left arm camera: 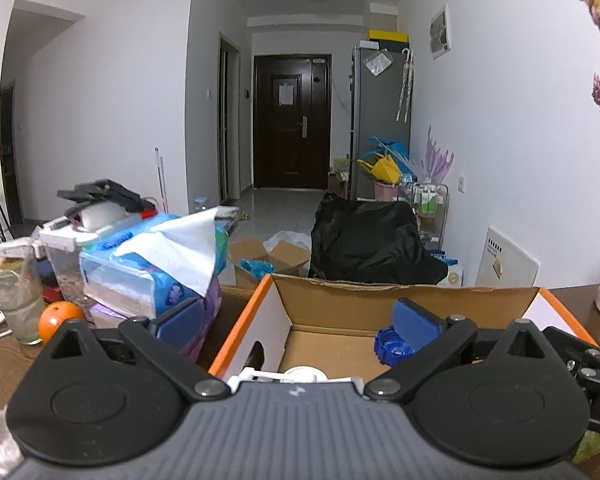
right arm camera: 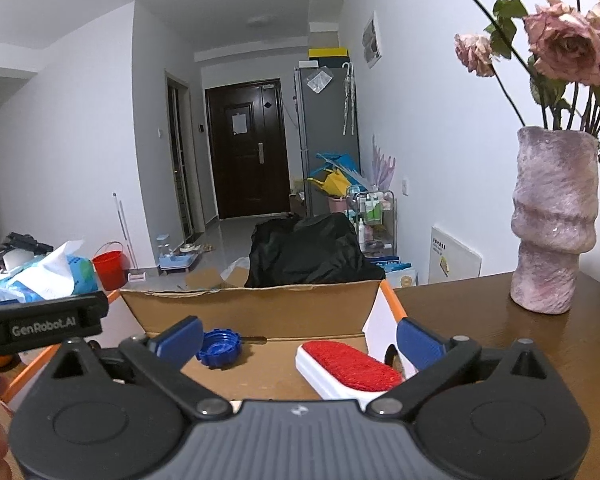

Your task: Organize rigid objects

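Note:
An open cardboard box (left arm camera: 404, 300) with an orange rim (right arm camera: 394, 300) and white sides stands on the brown table. A blue screw cap (right arm camera: 219, 347) lies on its floor, and in the left wrist view this blue cap (left arm camera: 394, 346) sits just left of my right-hand finger. A white brush with a red pad (right arm camera: 350, 368) lies in the box between the fingers of my right gripper (right arm camera: 300, 338), which is open; no pad touches it. My left gripper (left arm camera: 298, 318) is open over the box's left wall, with a white object (left arm camera: 300, 374) partly hidden below it.
Left of the box lie blue tissue packs (left arm camera: 148, 268), an orange (left arm camera: 60, 320), a glass (left arm camera: 18, 300) and stacked clutter. A pink vase (right arm camera: 552, 220) of dried roses stands on the table at right. A black bag (left arm camera: 368, 240) sits behind the box.

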`<state>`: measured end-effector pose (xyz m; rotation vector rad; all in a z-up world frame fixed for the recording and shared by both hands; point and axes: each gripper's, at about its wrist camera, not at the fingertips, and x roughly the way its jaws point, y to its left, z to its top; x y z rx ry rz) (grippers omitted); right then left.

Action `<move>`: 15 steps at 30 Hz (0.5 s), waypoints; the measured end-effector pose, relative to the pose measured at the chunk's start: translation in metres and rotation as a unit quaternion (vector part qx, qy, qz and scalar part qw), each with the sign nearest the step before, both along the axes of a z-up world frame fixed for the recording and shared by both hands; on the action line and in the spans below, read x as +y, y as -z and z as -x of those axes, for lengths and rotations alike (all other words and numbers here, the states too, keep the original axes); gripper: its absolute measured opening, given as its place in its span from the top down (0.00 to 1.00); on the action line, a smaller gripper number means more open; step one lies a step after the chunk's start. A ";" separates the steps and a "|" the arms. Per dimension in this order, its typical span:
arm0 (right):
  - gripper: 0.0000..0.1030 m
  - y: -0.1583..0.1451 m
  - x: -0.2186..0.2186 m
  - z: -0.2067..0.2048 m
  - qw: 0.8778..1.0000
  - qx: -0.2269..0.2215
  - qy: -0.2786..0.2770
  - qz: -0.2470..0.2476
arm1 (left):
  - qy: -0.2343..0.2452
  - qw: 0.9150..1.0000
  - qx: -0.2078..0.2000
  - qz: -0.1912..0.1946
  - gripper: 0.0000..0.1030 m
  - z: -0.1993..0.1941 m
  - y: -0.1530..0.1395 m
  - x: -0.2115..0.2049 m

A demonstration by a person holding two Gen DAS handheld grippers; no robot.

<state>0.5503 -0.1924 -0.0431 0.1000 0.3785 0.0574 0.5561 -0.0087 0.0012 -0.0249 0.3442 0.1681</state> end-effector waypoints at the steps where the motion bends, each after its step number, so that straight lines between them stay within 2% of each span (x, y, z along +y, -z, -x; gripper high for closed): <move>1: 0.00 -0.002 0.000 0.003 1.000 -0.002 0.000 0.001 | -0.003 1.000 -0.005 -0.004 0.00 0.005 -0.002 0.000; 7: 0.00 -0.016 -0.006 0.031 1.000 -0.013 -0.006 -0.001 | -0.009 1.000 -0.011 -0.006 0.00 0.033 -0.014 0.002; 15: 0.00 -0.033 -0.014 0.082 0.999 -0.028 -0.014 0.002 | -0.015 0.999 -0.040 -0.019 0.00 0.090 -0.028 0.004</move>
